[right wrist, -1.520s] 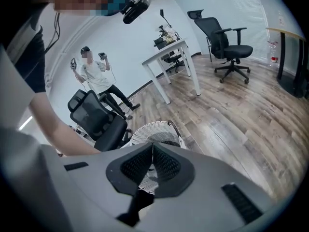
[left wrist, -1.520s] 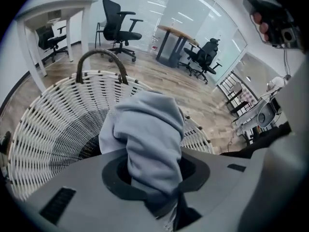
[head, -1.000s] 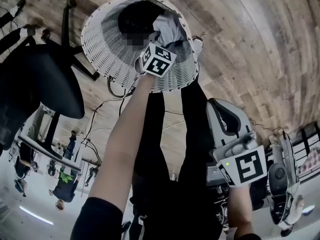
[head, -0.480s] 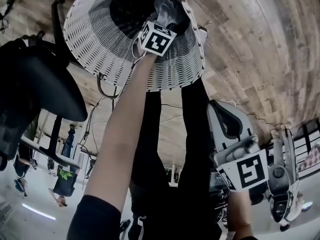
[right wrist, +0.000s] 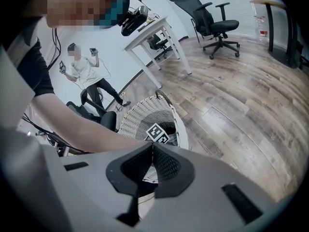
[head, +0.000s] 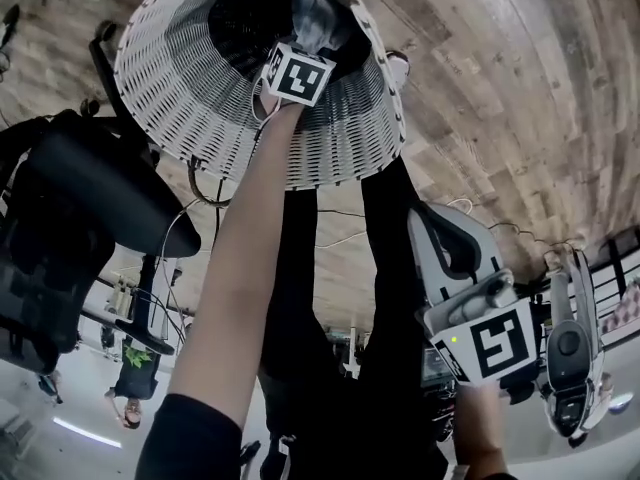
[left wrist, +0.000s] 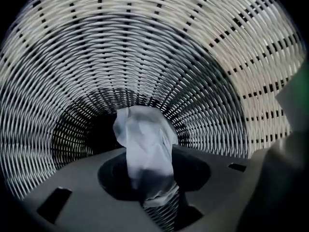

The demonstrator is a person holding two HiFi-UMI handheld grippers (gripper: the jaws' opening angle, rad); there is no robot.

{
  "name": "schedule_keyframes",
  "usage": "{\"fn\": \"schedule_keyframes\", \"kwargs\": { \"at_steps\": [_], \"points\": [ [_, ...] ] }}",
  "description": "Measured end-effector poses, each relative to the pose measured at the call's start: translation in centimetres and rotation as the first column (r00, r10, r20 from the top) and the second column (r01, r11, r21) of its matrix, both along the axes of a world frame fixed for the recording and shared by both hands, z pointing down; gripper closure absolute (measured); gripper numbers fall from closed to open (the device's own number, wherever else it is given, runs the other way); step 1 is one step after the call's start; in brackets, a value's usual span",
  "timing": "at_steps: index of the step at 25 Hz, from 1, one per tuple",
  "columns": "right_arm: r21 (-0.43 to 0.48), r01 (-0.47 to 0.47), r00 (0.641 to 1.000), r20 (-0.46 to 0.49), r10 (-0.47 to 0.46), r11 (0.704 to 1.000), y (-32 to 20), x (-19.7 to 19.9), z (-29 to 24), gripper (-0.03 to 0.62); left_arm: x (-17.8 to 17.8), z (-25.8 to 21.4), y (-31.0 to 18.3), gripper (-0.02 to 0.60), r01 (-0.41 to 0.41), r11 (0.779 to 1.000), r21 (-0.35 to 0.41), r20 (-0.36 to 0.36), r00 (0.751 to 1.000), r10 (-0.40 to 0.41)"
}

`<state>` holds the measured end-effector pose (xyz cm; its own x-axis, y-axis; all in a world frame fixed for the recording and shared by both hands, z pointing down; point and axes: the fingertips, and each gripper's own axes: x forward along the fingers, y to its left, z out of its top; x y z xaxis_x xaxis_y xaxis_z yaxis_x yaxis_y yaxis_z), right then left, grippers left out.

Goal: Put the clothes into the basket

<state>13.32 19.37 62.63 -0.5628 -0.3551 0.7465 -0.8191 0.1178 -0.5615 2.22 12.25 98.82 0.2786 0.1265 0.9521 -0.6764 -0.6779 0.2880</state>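
Wood floor (head: 480, 68) — black chair (head: 100, 188) just beside the wicker basket (head: 180, 98).

The basket (head: 180, 78) was white woven wicker, matt and ribbed; the garment (left wrist: 145, 149) was pale, creased cloth; the floor (head: 500, 98) matt wood-grain planks; the right gripper (right wrist: 152, 151) smooth grey plastic.

Wood-plank floor (right wrist: 251, 95), blk office chair (right wrist: 211, 18) (w/ white table (right wrist: 145, 35))

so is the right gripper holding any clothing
No, the right gripper is shut with nothing between its grey jaws.
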Motion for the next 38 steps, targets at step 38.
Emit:
{"fn": "schedule_keyframes", "kwargs": {
  "at_steps": [38],
  "points": [
    [0.229, 0.135, 0.983, -0.153, -0.102, 0.964, -6.1, -6.1, -21.1, 0.577, -3.2, -26.9, 0.2, 0.385, 0.088, 0.996, -0.011, -0.216, 0.972, -0.088]
  ]
}}
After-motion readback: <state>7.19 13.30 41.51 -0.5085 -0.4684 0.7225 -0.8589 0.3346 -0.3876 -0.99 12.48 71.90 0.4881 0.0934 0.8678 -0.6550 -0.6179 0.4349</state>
